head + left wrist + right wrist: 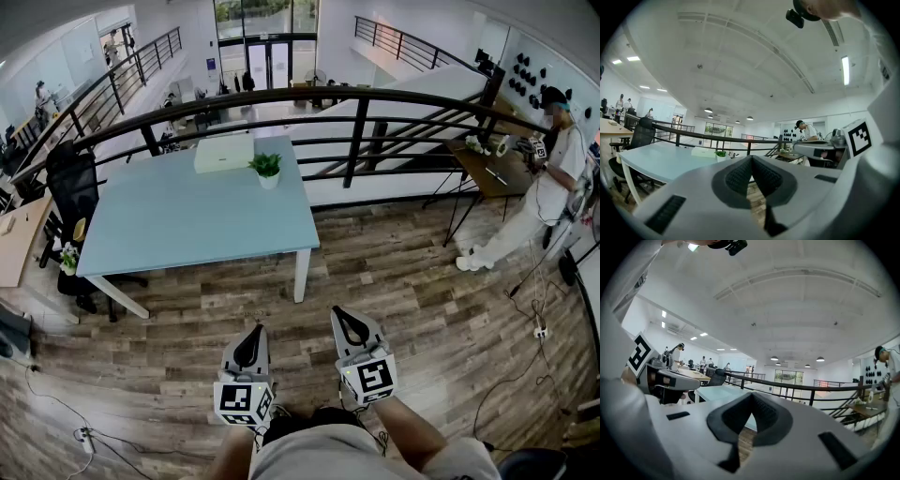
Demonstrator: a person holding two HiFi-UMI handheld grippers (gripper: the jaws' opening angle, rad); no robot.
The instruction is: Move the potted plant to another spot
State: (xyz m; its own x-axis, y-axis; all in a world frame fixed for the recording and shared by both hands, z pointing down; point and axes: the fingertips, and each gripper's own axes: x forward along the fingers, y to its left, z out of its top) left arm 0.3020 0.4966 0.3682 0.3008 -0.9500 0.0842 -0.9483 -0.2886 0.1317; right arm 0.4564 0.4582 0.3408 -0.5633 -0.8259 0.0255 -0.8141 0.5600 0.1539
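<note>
Bright, even indoor light in three fisheye views.
Daylight enters through the far windows [267,19], and ceiling lamps [845,70] add white light; the shadow under the table [187,216] is soft. The straight rail [281,92] bows, and corners darken to black. In both gripper views the near foreground is slightly soft.

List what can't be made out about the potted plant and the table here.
- Potted plant: too small in the head view and the left gripper view to show its pot's detail.
- White box near it: too small in the head view to identify.
- Table: far legs hidden under its top, head view.
</note>
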